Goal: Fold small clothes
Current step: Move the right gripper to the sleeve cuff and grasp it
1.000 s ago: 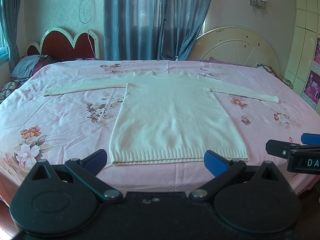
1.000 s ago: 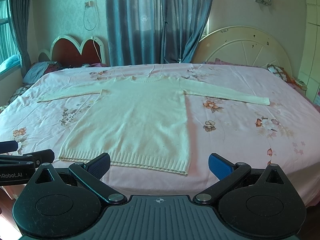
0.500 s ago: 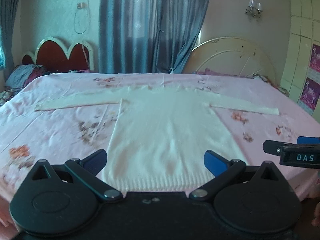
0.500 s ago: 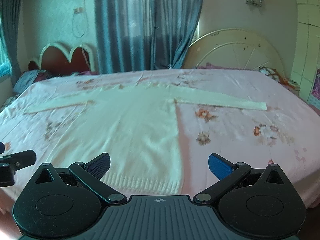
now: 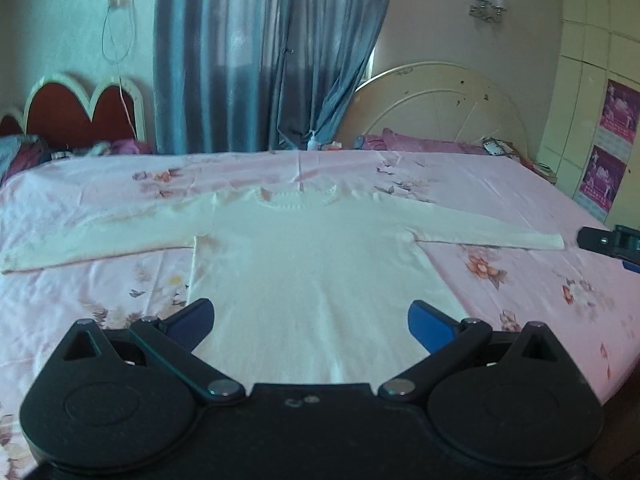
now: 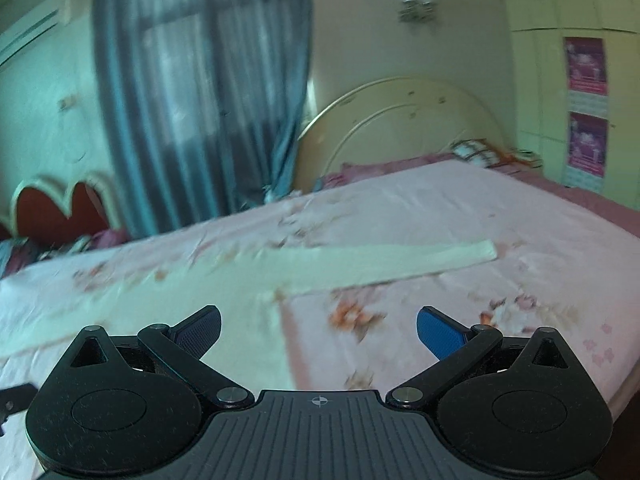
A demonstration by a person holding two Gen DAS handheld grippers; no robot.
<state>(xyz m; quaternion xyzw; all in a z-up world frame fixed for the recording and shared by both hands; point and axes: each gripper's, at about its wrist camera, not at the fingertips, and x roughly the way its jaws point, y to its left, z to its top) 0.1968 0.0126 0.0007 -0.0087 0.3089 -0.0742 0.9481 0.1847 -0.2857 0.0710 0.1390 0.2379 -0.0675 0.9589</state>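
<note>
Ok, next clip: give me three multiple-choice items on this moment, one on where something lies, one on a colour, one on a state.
1. Where does the sweater lie?
A. Spread on the bed sheet
B. Draped over a chair
C. On the floor

2. What colour is the sweater?
A. Red
B. Black
C. Cream white

3. How are the left tool and right tool?
A. Both shut on cloth
B. Both open, holding nothing
C. One open, one shut

Answers: 1 A, it lies flat on the floral sheet with sleeves out; 2 C, its knit is pale cream; 3 B, both tools' blue pads stand wide apart with nothing between.
</note>
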